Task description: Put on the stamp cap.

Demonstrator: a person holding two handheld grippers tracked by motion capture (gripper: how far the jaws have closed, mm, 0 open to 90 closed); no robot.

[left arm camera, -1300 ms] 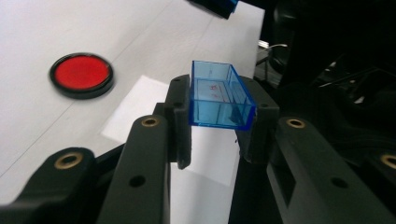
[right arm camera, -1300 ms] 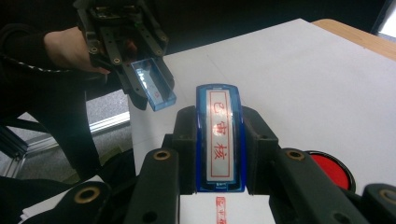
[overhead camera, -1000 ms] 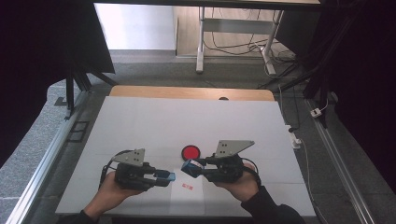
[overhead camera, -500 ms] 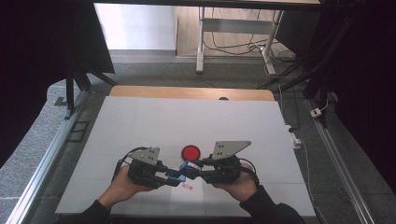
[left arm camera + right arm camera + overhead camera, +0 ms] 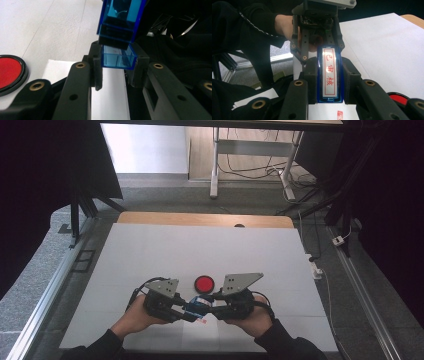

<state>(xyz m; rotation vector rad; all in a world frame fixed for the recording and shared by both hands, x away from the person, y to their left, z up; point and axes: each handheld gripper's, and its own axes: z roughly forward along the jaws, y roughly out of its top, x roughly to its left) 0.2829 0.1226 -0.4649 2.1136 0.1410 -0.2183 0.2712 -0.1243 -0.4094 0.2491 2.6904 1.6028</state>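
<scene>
The left gripper (image 5: 186, 309) had moved toward three o'clock; both its jaws and the right gripper's (image 5: 207, 309) now clamped the blue stamp (image 5: 198, 306), probably for uncapping.

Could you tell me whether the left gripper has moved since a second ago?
Yes. In the high view the left gripper has moved right, closer beneath the red ink pad, meeting the right gripper at the blue stamp.
</scene>
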